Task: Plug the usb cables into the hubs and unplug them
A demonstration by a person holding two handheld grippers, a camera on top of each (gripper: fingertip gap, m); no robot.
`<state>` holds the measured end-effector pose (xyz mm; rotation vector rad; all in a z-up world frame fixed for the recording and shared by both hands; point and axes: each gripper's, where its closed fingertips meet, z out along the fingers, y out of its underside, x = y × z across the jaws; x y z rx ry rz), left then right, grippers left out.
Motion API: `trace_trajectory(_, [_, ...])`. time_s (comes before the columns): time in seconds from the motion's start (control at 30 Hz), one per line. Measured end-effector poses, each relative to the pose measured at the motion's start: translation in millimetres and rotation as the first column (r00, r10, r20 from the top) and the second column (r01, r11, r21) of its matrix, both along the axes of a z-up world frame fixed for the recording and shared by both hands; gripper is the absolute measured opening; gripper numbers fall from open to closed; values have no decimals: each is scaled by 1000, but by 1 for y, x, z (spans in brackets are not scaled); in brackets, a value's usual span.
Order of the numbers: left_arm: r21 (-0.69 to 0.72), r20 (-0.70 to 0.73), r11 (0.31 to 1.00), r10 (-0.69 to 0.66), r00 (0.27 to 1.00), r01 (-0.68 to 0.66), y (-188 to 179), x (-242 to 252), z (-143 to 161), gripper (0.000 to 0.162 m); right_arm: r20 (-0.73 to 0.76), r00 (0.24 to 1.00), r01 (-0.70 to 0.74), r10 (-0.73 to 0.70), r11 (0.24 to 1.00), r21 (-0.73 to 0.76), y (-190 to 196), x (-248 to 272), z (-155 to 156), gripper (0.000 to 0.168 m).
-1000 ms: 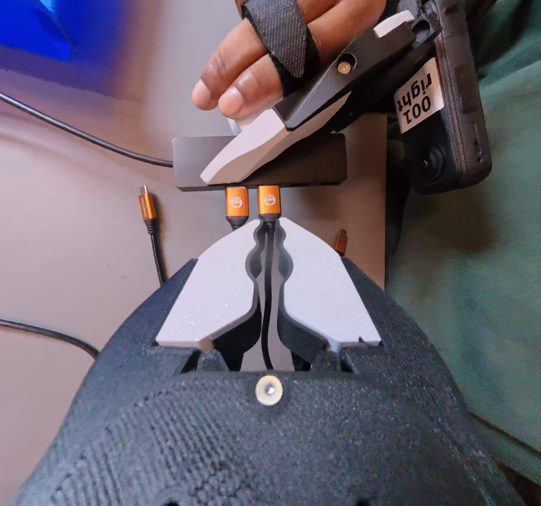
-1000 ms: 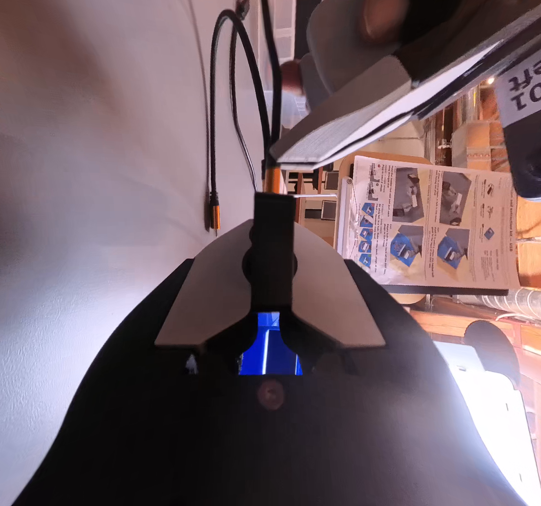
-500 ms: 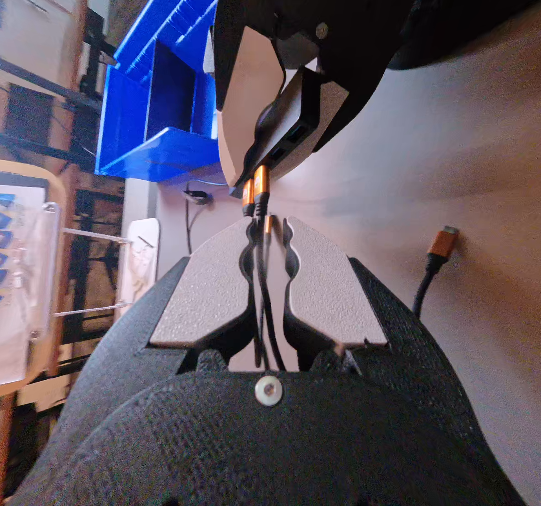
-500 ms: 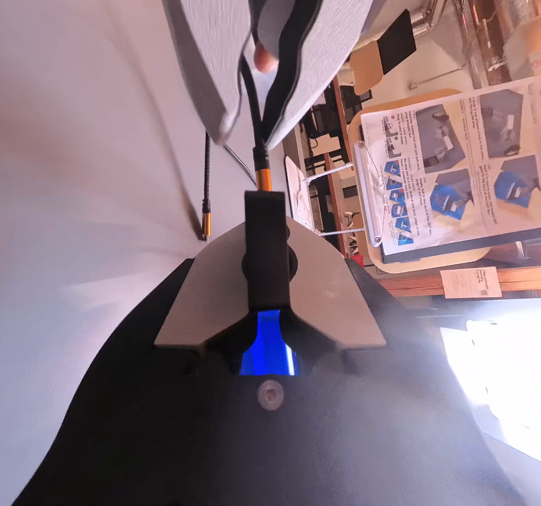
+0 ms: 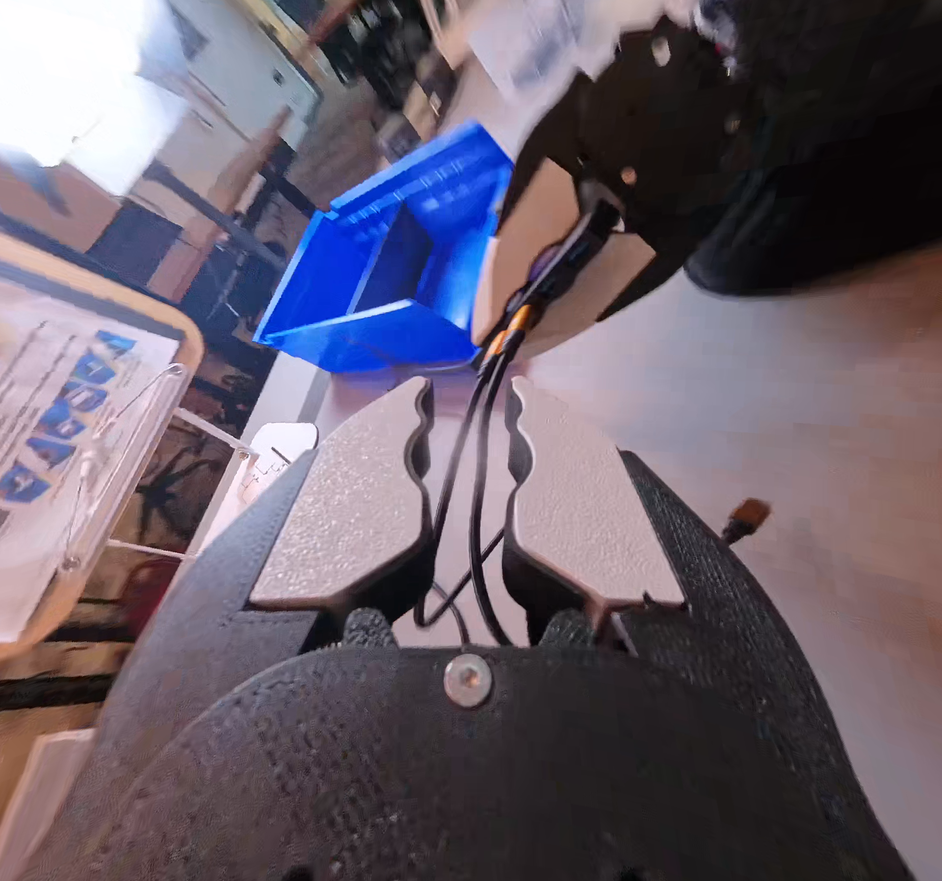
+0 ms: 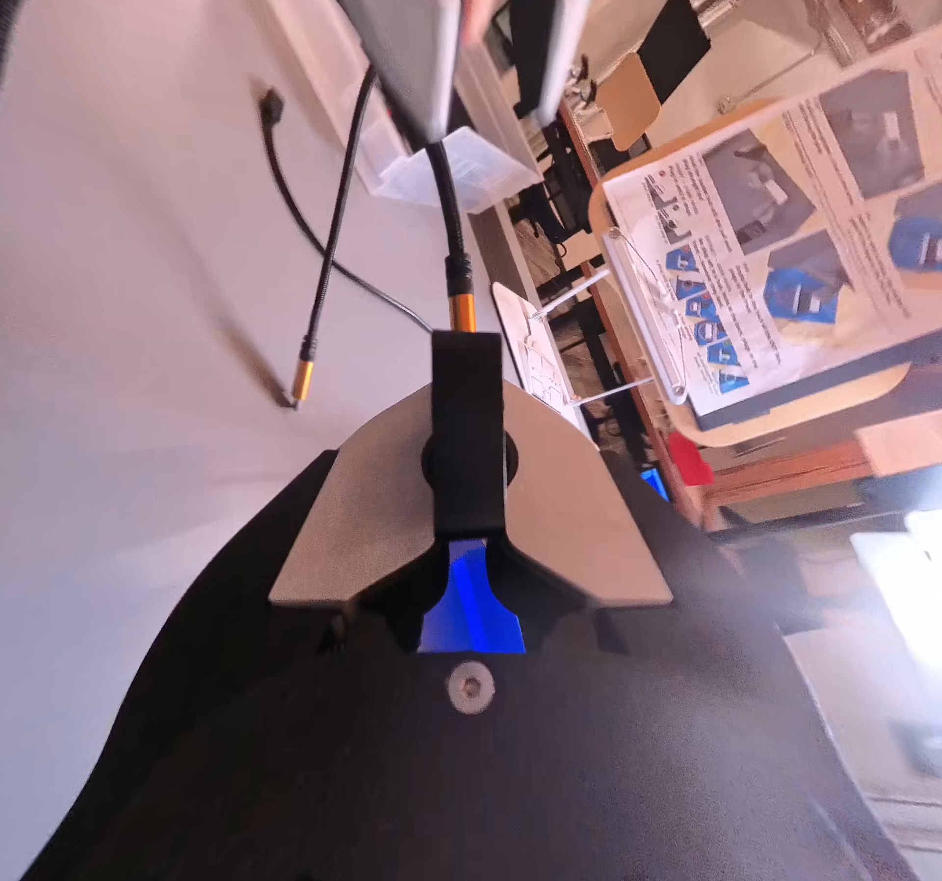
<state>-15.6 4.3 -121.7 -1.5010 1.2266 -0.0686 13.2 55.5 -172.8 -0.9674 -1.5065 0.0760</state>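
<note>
The right gripper (image 6: 468,392) is clamped on the dark hub (image 6: 466,441), held off the pale table (image 6: 127,295) with two orange-collared cables (image 5: 512,329) plugged in. Facing it, the left gripper (image 5: 471,387) has its jaws parted around those cables, gripping nothing. A blue bin (image 5: 377,285) and a printed instruction sheet (image 6: 795,239) stand at the table's edge, its text too blurred to read.

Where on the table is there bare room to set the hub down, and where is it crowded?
Free: the table stretch right of the left gripper, beyond the loose orange plug. Also bare: the near-left tabletop in the right wrist view, left of the loose plug. Crowded: around the hub, where plugged cables run toward the blue bin.
</note>
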Motion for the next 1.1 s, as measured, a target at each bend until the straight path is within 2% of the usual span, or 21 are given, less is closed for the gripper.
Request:
trace_trajectory(0.1, [-11, 255, 1000, 3, 967, -1, -4, -32, 33, 33, -91, 996, -25, 10, 985, -169, 7, 15, 22, 13])
trace_trajectory(0.17, [-47, 418, 999, 7, 909, 14, -7, -54, 43, 35, -159, 987, -55, 15, 968, -247, 10, 23, 45, 12])
trace_trajectory(0.23, [-93, 501, 996, 49, 864, -3, -5, -76, 38, 33, -201, 980, -67, 9, 957, -283, 17, 32, 74, 12])
trace_trajectory(0.37, [-195, 470, 976, 181, 864, -98, 5, -106, -8, 33, -256, 965, -14, -55, 965, -261, 55, 51, 146, 13])
trace_trajectory(0.47, [-273, 450, 956, 226, 864, -108, 9, -110, -43, 33, -247, 961, 87, -128, 982, -167, 93, 62, 199, 13])
trace_trajectory(0.53, [-304, 408, 946, 238, 881, -114, 9, -110, -58, 32, -193, 958, 200, -211, 977, -74, 124, 69, 224, 12])
trace_trajectory(0.6, [-288, 371, 949, 237, 898, -131, 9, -110, -62, 31, -120, 947, 297, -297, 955, -22, 157, 76, 234, 12])
trace_trajectory(0.63, [-280, 363, 951, 229, 903, -129, 8, -109, -62, 31, -69, 935, 350, -349, 937, 14, 176, 80, 233, 12])
trace_trajectory(0.7, [-279, 355, 953, 216, 910, -117, 6, -106, -63, 30, 81, 898, 429, -433, 901, 58, 214, 89, 211, 12])
trace_trajectory(0.8, [-286, 331, 951, 211, 920, -115, 4, -102, -69, 29, 339, 797, 514, -500, 856, 55, 264, 103, 144, 12])
trace_trajectory(0.93, [-298, 293, 948, 204, 934, -113, 3, -98, -79, 26, 647, 546, 616, -533, 778, 121, 314, 135, 54, 15])
trace_trajectory(1.07, [-323, 258, 940, 200, 945, -111, 3, -97, -91, 23, 792, 268, 642, -549, 715, 278, 347, 156, 6, 13])
trace_trajectory(1.1, [-333, 250, 937, 199, 948, -109, 3, -97, -95, 22, 813, 227, 651, -537, 704, 283, 351, 155, -4, 16])
